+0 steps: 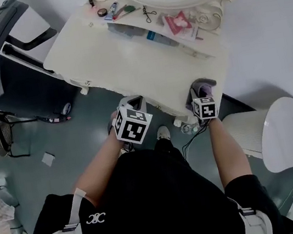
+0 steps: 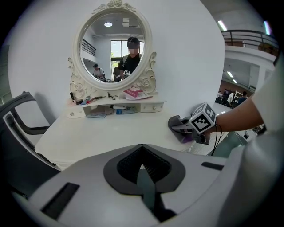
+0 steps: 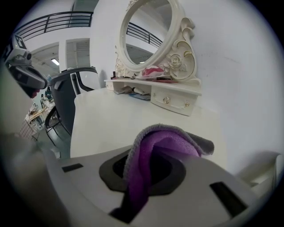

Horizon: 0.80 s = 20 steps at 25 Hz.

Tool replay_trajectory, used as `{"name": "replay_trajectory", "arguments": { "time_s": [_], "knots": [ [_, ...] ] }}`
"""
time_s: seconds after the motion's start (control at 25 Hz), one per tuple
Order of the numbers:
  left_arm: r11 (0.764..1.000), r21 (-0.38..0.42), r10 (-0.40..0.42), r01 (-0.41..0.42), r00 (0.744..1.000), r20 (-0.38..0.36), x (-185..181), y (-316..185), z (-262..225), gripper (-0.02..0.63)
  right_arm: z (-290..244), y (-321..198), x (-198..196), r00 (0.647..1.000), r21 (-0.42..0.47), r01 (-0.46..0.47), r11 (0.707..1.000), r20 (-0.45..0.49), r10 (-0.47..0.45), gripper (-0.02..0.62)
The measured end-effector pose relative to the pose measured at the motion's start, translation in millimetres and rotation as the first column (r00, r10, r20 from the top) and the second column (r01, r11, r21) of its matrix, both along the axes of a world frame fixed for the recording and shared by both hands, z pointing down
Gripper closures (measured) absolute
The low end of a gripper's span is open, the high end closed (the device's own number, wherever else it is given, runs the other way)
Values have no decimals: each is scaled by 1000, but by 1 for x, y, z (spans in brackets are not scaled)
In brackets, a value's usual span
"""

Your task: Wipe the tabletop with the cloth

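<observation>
Head view shows cream tabletop [image 1: 126, 61] over grey floor [image 1: 82, 132].

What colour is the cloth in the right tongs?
The cloth is purple with a grey edge. It shows best in the right gripper view.

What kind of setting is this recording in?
Probably a mock bedroom vanity corner inside a large hall: a cream dressing table, an ornate white oval mirror with small cosmetics on its shelf, and a railed upper gallery beyond.

Fuzzy purple cloth [image 3: 155, 155]; smooth cream tabletop [image 3: 115, 119].
</observation>
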State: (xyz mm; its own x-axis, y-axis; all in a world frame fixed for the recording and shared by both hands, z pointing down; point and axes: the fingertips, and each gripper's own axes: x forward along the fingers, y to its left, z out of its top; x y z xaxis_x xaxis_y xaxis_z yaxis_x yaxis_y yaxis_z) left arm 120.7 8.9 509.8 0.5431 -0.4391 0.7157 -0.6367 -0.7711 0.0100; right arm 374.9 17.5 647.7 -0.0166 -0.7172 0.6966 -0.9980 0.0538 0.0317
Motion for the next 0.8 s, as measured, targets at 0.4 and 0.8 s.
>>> {"name": "replay_trajectory", "arguments": {
  "time_s": [0.4,0.8],
  "knots": [
    [998,-8,68,-69,997,-21,-34,8,4,603,1,37,-45,995,23,-94,995,-28,95,554],
    [997,-21,73,-73,997,-20,-65,20,8,602,2,40,-46,984,17,-175,984,-12,175,554]
  ]
}}
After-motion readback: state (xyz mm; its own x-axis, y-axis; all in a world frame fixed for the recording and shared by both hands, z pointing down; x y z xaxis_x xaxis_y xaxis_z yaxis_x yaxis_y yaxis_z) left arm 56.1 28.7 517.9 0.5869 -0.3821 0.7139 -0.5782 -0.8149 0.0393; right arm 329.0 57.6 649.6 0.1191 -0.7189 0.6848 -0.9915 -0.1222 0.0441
